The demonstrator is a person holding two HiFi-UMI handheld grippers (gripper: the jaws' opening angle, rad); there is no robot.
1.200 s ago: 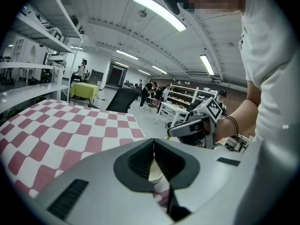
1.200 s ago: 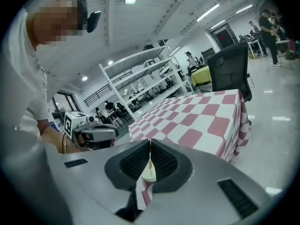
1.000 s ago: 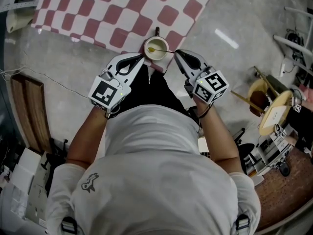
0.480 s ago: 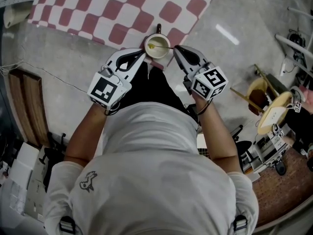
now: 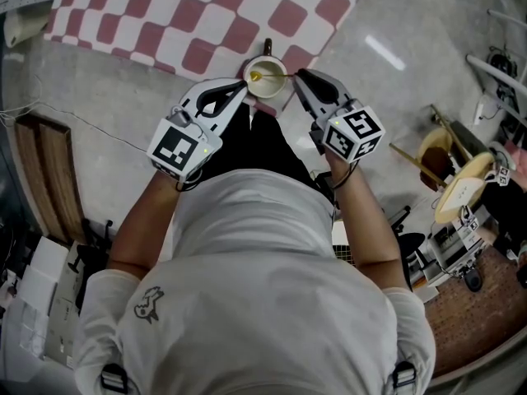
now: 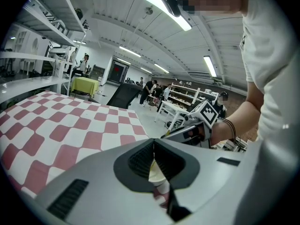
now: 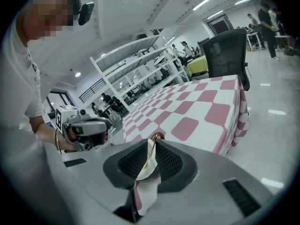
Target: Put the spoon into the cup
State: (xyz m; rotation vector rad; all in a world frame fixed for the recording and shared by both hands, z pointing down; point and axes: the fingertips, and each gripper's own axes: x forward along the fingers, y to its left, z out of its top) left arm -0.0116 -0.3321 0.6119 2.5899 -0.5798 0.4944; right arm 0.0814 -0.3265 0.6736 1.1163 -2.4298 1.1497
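Note:
A cream cup (image 5: 267, 79) with a dark handle stands at the near edge of the red-and-white checked cloth (image 5: 165, 23). My left gripper (image 5: 244, 88) is shut on the cup's left rim. In the left gripper view the cup (image 6: 158, 175) shows just below the closed tips of the left gripper (image 6: 153, 142). My right gripper (image 5: 298, 76) is shut on the handle end of a yellowish spoon (image 5: 265, 76), whose bowl lies inside the cup. From the right gripper (image 7: 154, 138), in its own view, the spoon (image 7: 149, 156) slants down into the cup (image 7: 146, 171).
The person's torso and arms fill the lower head view. A wooden board (image 5: 49, 179) lies on the floor at left. Round wooden stools (image 5: 461, 189) and equipment stand at right. Shelving and an office chair (image 7: 227, 55) lie beyond the table.
Hardly anything differs: both grippers, cup and spoon keep their positions relative to each other, with only a slight shift of the view.

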